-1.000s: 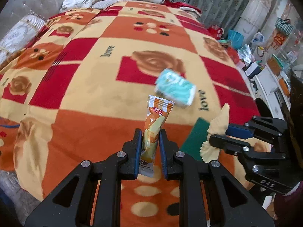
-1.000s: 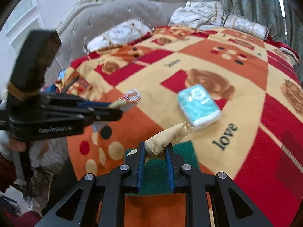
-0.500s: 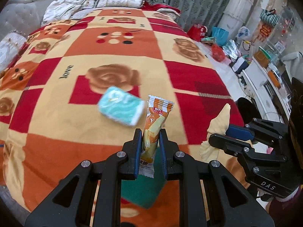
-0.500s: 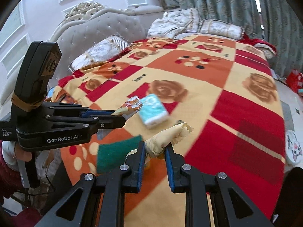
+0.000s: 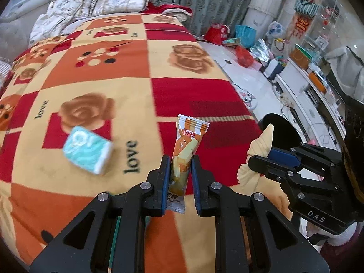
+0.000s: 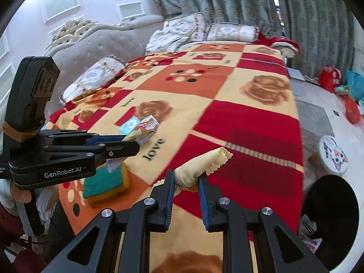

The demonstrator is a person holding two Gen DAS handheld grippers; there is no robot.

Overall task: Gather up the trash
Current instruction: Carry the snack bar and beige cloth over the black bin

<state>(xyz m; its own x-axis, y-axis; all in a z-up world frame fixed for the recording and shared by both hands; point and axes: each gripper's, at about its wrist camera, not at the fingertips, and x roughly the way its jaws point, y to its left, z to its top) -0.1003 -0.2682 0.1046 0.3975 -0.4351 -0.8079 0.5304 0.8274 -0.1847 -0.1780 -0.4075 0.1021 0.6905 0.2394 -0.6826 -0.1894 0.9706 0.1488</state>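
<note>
- Trash items are both in our grippers, held above the bed – details left to right.
- Teal tissue pack (image 5: 87, 152) lies flat on the patterned blanket (image 5: 95, 91), far left in the left wrist view, next to the "love" print.
- Green-and-yellow sponge (image 6: 105, 183) sits on the blanket near the bed's edge, just under the left gripper as the right wrist view shows it.
- Left gripper (image 5: 180, 167): jaws pinching the orange snack wrapper (image 5: 185, 152) at its lower half; wrapper stands upright, crimped top end free above the fingertips.
- Right gripper (image 6: 186, 178): jaws pinching a cream crumpled paper wrapper (image 6: 202, 165); its frilled end sticks out forward, tilted up to the right.
- In the left wrist view the right gripper (image 5: 257, 162) sits just right of ours, apart from it, paper pointing up.
- Black round bin (image 6: 329, 218) stands on the floor off the bed's right side – near the right gripper, not touching.
- White stool with a cat face (image 6: 334, 154) sits on the floor beyond the bin.
</note>
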